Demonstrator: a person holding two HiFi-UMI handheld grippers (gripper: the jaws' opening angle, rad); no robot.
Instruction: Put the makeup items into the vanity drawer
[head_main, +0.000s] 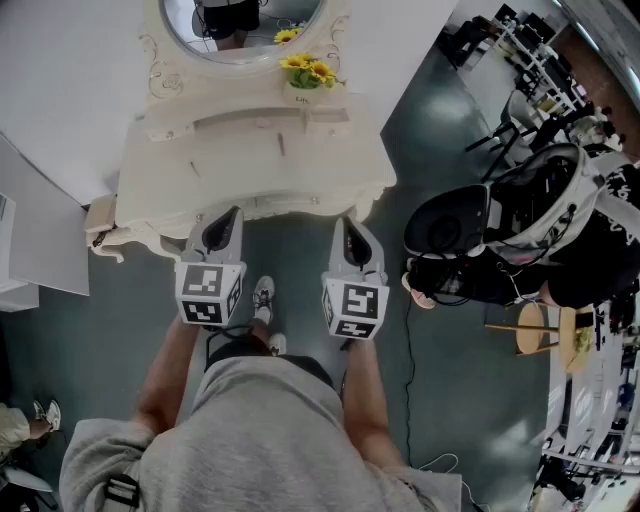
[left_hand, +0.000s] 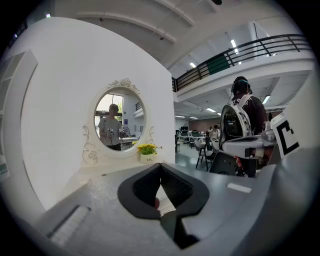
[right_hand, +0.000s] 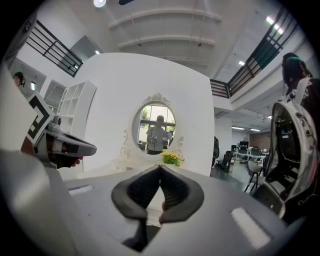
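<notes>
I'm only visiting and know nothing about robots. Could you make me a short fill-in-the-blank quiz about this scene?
1. The flowers on the vanity are ___ in colour.
2. The mirror over the vanity has an ___ shape.
3. The jaws of the left gripper and the right gripper are both ___.

Missing words: yellow; oval; shut

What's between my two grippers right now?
Head view: only grey floor and the person's white shoes lie between the left gripper and right gripper.
</notes>
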